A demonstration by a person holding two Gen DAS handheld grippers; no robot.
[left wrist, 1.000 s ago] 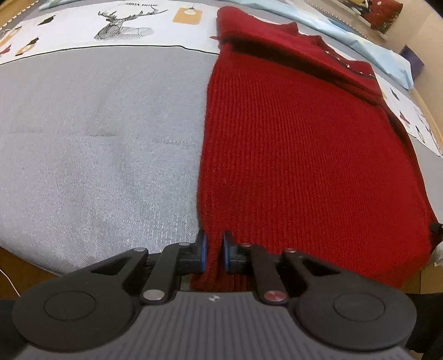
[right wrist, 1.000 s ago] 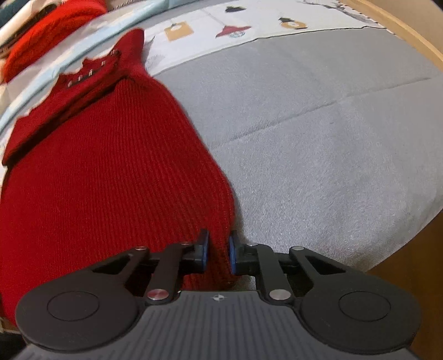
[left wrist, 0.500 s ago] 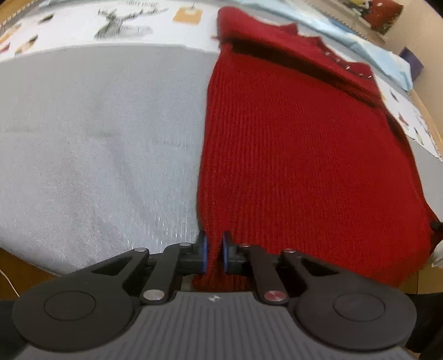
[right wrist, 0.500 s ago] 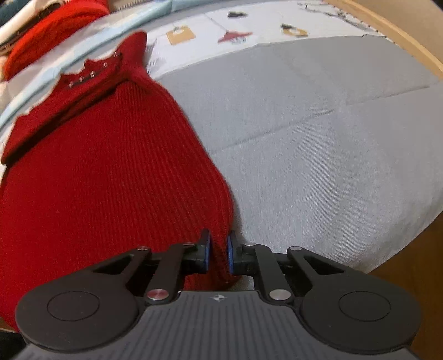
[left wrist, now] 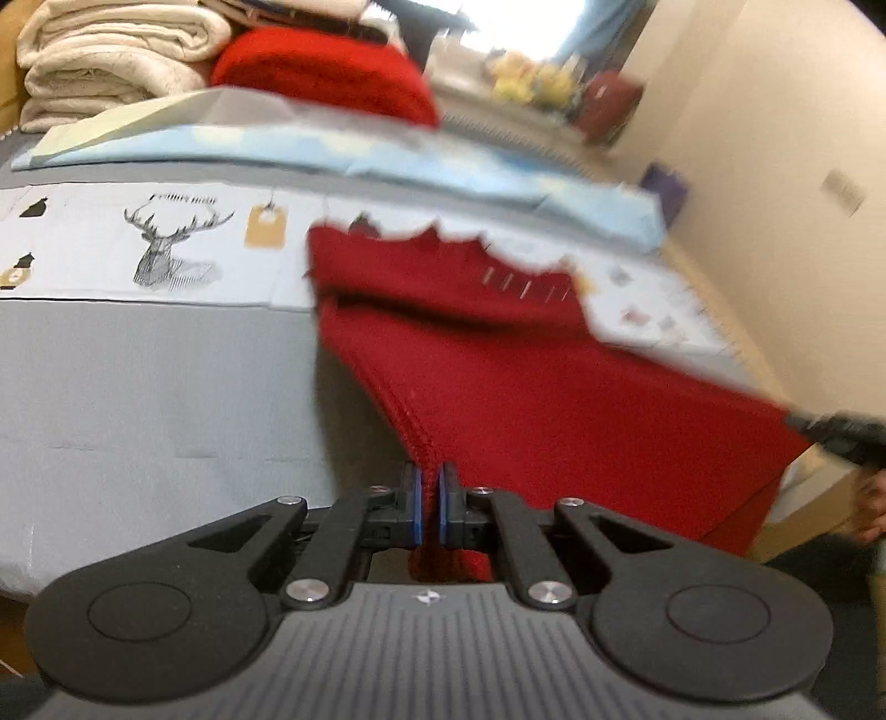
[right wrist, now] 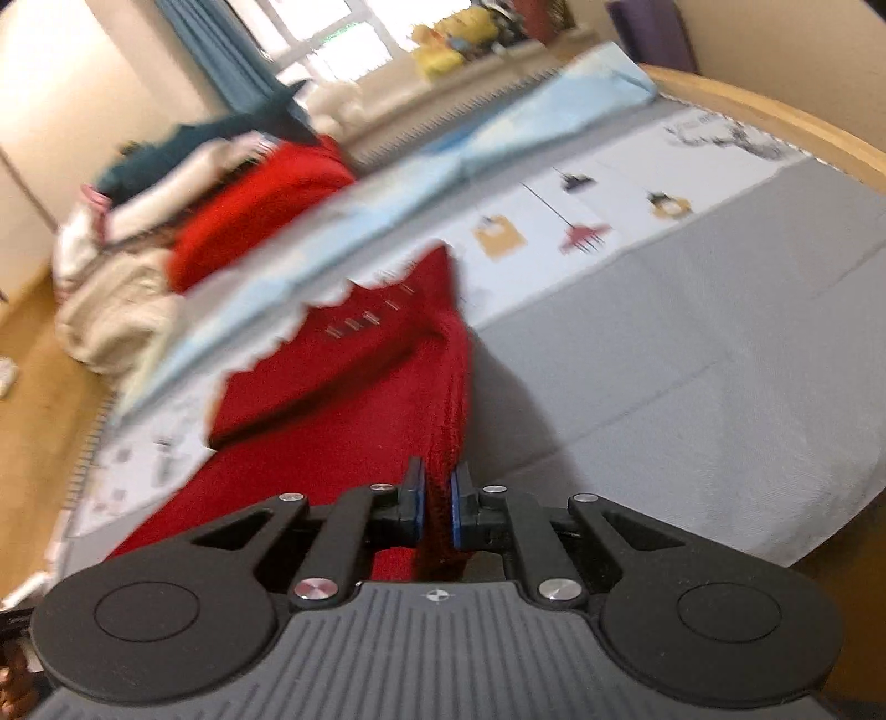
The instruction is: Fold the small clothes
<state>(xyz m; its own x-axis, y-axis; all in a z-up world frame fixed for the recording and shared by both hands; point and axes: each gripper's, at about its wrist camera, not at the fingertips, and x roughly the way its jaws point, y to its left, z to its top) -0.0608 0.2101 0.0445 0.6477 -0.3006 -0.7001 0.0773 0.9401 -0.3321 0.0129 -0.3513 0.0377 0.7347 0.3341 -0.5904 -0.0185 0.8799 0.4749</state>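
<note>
Both grippers are clamped on the red knit sweater (left wrist: 554, 387): the left gripper (left wrist: 427, 507) pinches one near corner of the hem, the right gripper (right wrist: 437, 509) the other, jaws squeezed together on the knit. That near edge hangs lifted off the grey bedcover (left wrist: 138, 399), while the collar end lies further off on the white printed strip with the deer drawing (left wrist: 166, 246). Behind sit a light blue sheet (left wrist: 360, 152), another folded red knit (left wrist: 326, 72) and cream blankets (left wrist: 111, 50). Pretty blurry frames.
</note>
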